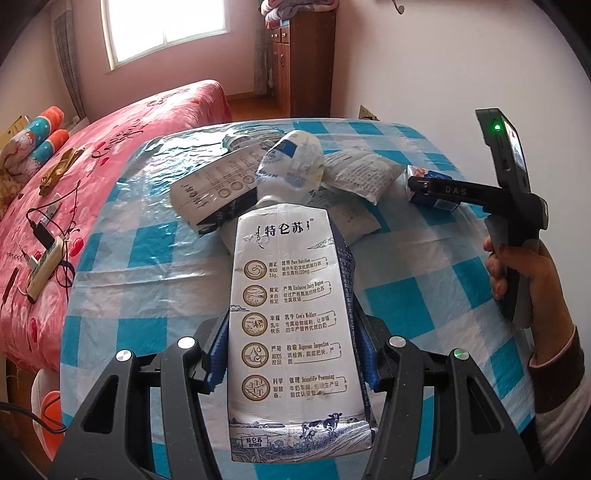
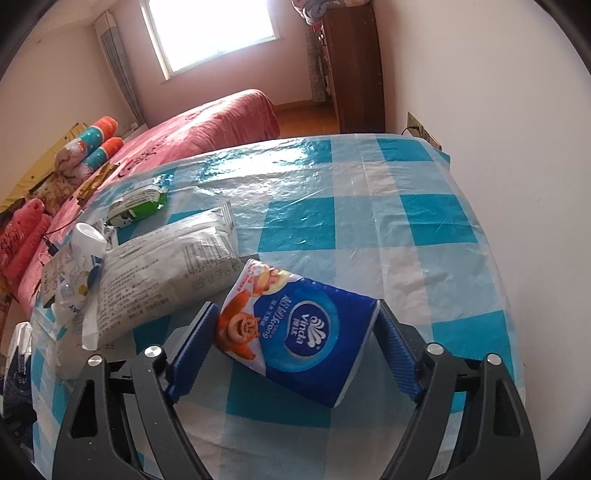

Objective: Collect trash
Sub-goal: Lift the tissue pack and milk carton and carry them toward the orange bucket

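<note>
Left gripper (image 1: 291, 354) jaws clamped on milk carton (image 1: 291, 325) — long axis pointing away, right gripper (image 2: 295, 343) jaws parted around tissue pack (image 2: 299, 328).

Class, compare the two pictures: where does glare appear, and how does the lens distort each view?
Left wrist view: window blown out, glare on the tablecloth by the far edge, bed bowed by fisheye. Right wrist view: window overexposed, sheen across the cloth's far squares, dark vignette corners, table edge curved.

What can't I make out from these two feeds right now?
- Left wrist view: the milk carton in the left gripper hides the table behind it and the bases of the piled wrappers.
- Right wrist view: whether the right gripper pads touch the tissue pack.
- Neither view shows a trash bin.
</note>
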